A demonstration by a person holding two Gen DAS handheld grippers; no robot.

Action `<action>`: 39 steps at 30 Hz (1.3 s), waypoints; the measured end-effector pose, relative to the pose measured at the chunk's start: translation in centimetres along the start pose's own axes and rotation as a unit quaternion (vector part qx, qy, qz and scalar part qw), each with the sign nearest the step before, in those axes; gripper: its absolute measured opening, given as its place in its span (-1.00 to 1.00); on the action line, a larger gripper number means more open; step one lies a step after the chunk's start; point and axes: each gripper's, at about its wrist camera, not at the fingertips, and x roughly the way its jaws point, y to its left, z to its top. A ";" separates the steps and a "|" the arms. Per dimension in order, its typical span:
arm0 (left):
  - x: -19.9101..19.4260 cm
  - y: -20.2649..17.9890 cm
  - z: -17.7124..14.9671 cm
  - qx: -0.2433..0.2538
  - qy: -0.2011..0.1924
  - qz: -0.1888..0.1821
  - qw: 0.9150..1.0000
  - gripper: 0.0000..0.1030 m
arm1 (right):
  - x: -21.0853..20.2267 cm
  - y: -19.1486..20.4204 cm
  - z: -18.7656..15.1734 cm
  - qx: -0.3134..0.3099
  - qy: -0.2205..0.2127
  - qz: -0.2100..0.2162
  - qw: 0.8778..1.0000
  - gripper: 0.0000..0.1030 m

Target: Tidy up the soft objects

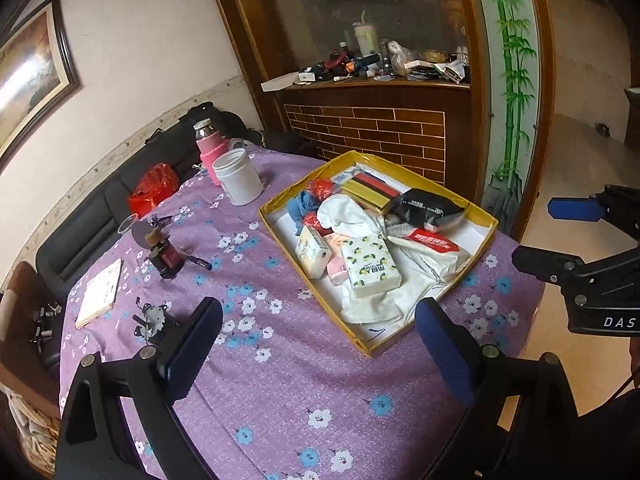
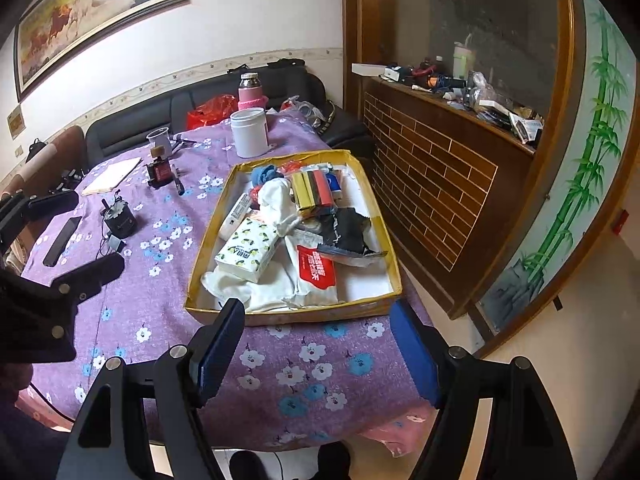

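A: In the tray (image 2: 294, 312), left to right: blue cloth (image 2: 266, 174) at the far-left corner, tissue pack (image 2: 248, 254) near-left, white cloth (image 2: 276, 200) running through the middle, red-label pack (image 2: 316, 270) right of the tissue pack, black pouch (image 2: 348, 230) further right behind it.

B: Grippers?

A: Left gripper (image 1: 320, 344) fingers apart, nothing between, hovering short of the tray's near-left side. Right gripper (image 2: 320, 348) also apart, empty, just short of the tray's near wall.

B: Handling?

A: All looks light. Tissue pack: squashy, film wrap probably slick, so pinch across the narrow sides, not the flat face. White cloth: limp, will drape and may drag neighbours; grab a bunched fold at the tray's middle. Blue cloth: small and soft, pinch the top of the lump. Red-label pack: floppy wrap, take an edge near the tray's near wall. Black pouch: crinkly, thin, likely to slip; grip a corner.

B: Gold box (image 2: 310, 192)?

A: Stiff, beyond the white cloth, towards the tray's far wall. Not soft, leave it.
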 end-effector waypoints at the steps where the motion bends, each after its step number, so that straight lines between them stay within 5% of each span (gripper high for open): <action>1: 0.3 0.0 -0.1 0.000 0.003 0.001 1.000 0.87 | 0.1 0.1 0.0 0.000 0.002 0.000 1.000 0.54; 39: 5.0 0.6 -2.1 -0.015 0.075 -0.035 0.996 0.87 | 3.4 1.1 0.2 0.006 0.037 0.005 0.999 0.54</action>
